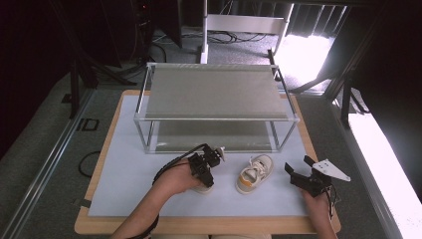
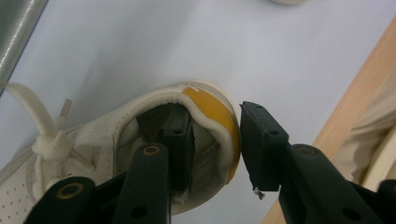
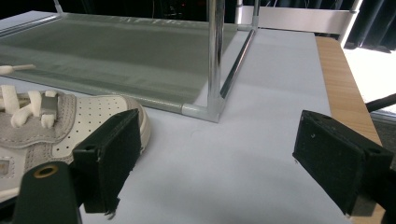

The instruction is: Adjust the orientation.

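Cream leather marks both of the two small sneakers on the pale table mat (image 1: 124,184). Nearest the person, the left gripper (image 1: 206,167) is clamped on the heel of the first sneaker (image 2: 140,140): one jaw sits inside the shoe, the other presses the mustard-yellow heel patch from outside. The second sneaker (image 1: 255,173) lies just to its right, toe pointing away, touched by nothing. The right gripper (image 1: 298,175) hovers beside that shoe with its jaws spread wide and nothing between them. Farther back stands one metal-framed rack (image 1: 219,118) with two grey shelves, one above the other, both bare.
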The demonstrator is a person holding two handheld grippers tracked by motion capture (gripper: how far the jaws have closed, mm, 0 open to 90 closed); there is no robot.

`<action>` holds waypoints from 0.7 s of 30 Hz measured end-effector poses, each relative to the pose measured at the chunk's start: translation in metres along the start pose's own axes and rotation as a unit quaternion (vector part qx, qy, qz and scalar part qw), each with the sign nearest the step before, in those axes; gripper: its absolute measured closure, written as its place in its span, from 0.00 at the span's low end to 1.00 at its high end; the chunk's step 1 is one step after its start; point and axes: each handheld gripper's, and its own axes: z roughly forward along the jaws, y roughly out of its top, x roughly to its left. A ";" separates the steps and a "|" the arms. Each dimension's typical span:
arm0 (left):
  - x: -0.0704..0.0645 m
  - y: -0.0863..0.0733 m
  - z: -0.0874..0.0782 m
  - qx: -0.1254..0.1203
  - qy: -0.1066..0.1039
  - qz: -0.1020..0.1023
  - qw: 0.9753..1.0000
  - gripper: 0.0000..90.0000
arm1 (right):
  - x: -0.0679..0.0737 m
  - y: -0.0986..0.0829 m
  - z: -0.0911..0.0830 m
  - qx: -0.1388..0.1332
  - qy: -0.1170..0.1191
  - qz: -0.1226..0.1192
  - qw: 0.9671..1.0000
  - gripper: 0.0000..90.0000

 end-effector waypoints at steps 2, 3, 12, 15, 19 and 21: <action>0.001 -0.002 -0.001 -0.002 -0.005 0.008 1.000 0.75 | 0.000 0.000 0.000 0.000 0.000 0.002 1.000 0.16; 0.001 -0.003 -0.002 -0.005 -0.008 0.006 1.000 0.76 | 0.000 0.000 0.000 0.000 0.000 0.002 1.000 0.16; -0.009 -0.006 -0.017 -0.012 0.015 0.082 0.996 0.82 | 0.000 0.000 0.000 0.000 -0.002 0.000 1.000 0.19; -0.019 -0.005 -0.020 -0.009 0.013 0.132 0.991 0.82 | 0.000 0.000 0.000 0.001 -0.002 0.001 1.000 0.19; -0.029 -0.008 -0.015 0.010 0.014 0.192 0.981 0.82 | 0.000 0.000 0.000 0.000 -0.001 0.001 1.000 0.19; -0.033 -0.012 -0.012 0.022 0.015 0.220 0.975 0.82 | 0.000 0.000 0.000 -0.001 -0.001 0.001 1.000 0.18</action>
